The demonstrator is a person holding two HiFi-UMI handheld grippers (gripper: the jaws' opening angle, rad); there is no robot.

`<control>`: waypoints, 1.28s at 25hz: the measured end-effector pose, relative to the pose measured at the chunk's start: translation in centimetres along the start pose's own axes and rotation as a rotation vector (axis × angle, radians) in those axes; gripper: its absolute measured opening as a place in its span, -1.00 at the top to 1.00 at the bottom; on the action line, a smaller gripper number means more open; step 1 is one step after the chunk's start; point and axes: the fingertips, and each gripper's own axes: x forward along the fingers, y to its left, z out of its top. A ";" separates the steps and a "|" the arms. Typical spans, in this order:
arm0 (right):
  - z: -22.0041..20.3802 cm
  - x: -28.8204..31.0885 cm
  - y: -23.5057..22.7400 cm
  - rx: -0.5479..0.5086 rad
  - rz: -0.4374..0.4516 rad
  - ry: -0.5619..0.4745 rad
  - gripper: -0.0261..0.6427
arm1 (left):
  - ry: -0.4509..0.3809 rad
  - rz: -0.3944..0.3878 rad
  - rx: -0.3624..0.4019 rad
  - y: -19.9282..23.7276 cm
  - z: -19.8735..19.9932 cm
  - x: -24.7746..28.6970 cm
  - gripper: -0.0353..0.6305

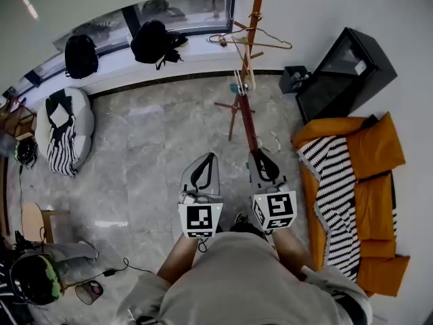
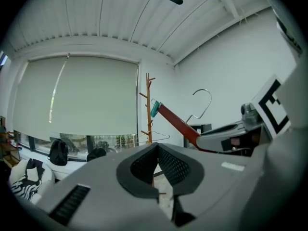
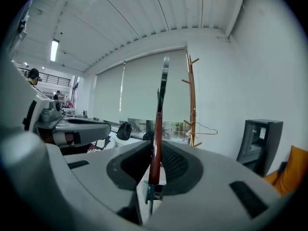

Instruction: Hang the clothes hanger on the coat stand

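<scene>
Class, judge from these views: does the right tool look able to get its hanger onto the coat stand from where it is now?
Probably not yet. The right tool grips the hanger, but the coat stand stands apart, by the wall. Nothing seems to block the way, so stepping closer should do.

The left gripper [image 1: 211, 156] and right gripper [image 1: 259, 153] are grey, with black mesh pads [image 2: 173, 165] and black-and-white marker cubes [image 1: 200, 220]. The shirt [image 1: 250, 276] is beige.

Left claw [image 1: 212, 157] closed, empty, right claw [image 1: 257, 152] clamped on hanger [image 1: 247, 124], both held forward
</scene>
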 end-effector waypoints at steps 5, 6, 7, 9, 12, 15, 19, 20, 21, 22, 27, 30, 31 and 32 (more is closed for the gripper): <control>0.4 1.4 2.0 -0.008 0.023 0.001 0.76 | 0.005 0.037 -0.006 2.7 -0.4 -1.1 0.87; 0.6 1.7 2.5 -0.010 0.028 -0.004 0.76 | 0.002 0.045 -0.004 3.2 -0.4 -1.4 0.87; 0.8 2.1 3.1 -0.013 0.033 -0.008 0.76 | -0.001 0.052 -0.002 3.9 -0.4 -1.7 0.87; 1.0 2.8 4.4 -0.015 0.043 -0.011 0.76 | 0.001 0.064 -0.002 5.2 -0.7 -2.5 0.87; 1.1 4.2 6.6 -0.012 0.056 -0.008 0.76 | 0.011 0.082 -0.001 7.7 -1.3 -3.7 0.87; 1.4 5.7 9.1 -0.005 0.063 -0.011 0.76 | 0.020 0.092 0.011 10.4 -1.7 -5.0 0.87; 1.6 6.9 11.6 -0.024 0.064 -0.013 0.76 | 0.031 0.101 -0.005 13.4 -2.7 -6.5 0.87; 1.6 7.3 12.1 -0.029 0.065 -0.009 0.76 | 0.035 0.106 -0.014 14.2 -3.1 -6.5 0.87; 1.5 7.6 12.3 -0.032 0.067 -0.002 0.76 | 0.040 0.109 -0.024 14.7 -3.5 -6.5 0.87; 1.4 8.0 12.4 -0.034 0.066 0.008 0.76 | 0.045 0.108 -0.034 15.0 -3.8 -6.4 0.87; 1.1 10.2 11.4 -0.052 0.054 0.038 0.76 | 0.048 0.089 -0.063 15.8 -4.8 -4.1 0.87; 1.1 12.5 10.6 -0.053 0.057 0.036 0.76 | 0.045 0.086 -0.061 16.7 -4.9 -1.8 0.87; 1.2 13.4 10.2 -0.051 0.057 0.033 0.76 | 0.045 0.084 -0.055 17.2 -4.9 -0.9 0.87; 1.4 14.4 9.9 -0.048 0.058 0.029 0.76 | 0.045 0.082 -0.049 17.6 -4.8 0.1 0.87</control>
